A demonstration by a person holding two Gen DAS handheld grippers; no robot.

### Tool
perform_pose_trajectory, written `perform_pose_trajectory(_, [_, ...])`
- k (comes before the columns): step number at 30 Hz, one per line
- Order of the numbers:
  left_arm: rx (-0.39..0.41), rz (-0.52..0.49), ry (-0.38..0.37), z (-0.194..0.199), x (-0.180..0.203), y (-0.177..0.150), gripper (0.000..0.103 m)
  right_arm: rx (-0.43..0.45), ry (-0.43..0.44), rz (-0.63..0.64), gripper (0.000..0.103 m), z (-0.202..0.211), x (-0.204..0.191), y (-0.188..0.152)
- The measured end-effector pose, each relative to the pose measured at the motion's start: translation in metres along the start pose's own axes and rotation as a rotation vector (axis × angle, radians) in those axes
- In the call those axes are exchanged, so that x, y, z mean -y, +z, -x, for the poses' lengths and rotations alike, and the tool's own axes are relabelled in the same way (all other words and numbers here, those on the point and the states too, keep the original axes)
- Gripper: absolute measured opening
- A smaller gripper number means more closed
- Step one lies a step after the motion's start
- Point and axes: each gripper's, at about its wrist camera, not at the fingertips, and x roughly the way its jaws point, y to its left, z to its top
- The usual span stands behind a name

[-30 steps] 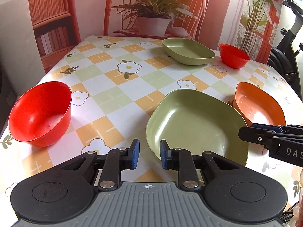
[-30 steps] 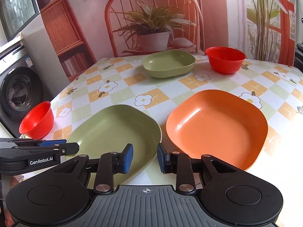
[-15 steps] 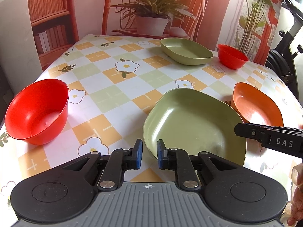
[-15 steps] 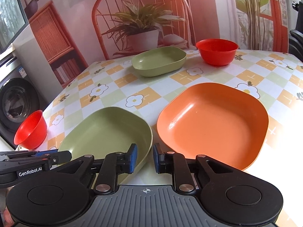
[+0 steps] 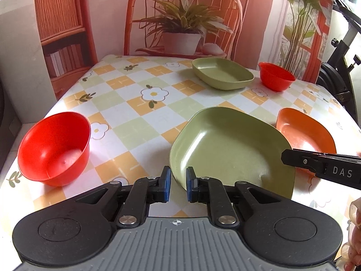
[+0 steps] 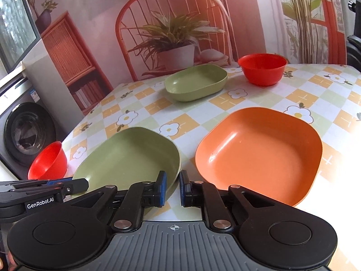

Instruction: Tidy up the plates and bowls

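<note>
Plates, green and orange, lie side by side on the tabletop; both tongs, left and right, hover narrowly parted, holding nothing

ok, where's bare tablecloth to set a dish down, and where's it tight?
Widest bare patch: the middle-left cloth between the near red bowl, the green plate and the far green dish. Another patch: right side, beyond the orange plate and right of the far red bowl. Tight: the near edge, where both plates sit close together.
</note>
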Motion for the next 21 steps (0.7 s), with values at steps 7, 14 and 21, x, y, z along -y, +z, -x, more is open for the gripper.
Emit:
perform_pose_trajectory(7, [0.066,-0.051,-0.055,0.018,0.018,0.033,0.015,0.113,0.004,-0.051,0.011,0.026,0.015,0.02])
perform_pose_trajectory(14, [0.074,-0.129,-0.154,0.013,0.061,0.061,0.016,0.2,-0.058,-0.139,0.01,0.054,0.056,0.036])
perform_pose_trajectory(21, [0.034,-0.2,-0.232,-0.016,0.105,0.066,0.016,0.249,-0.133,-0.227,0.01,0.065,0.105,0.036])
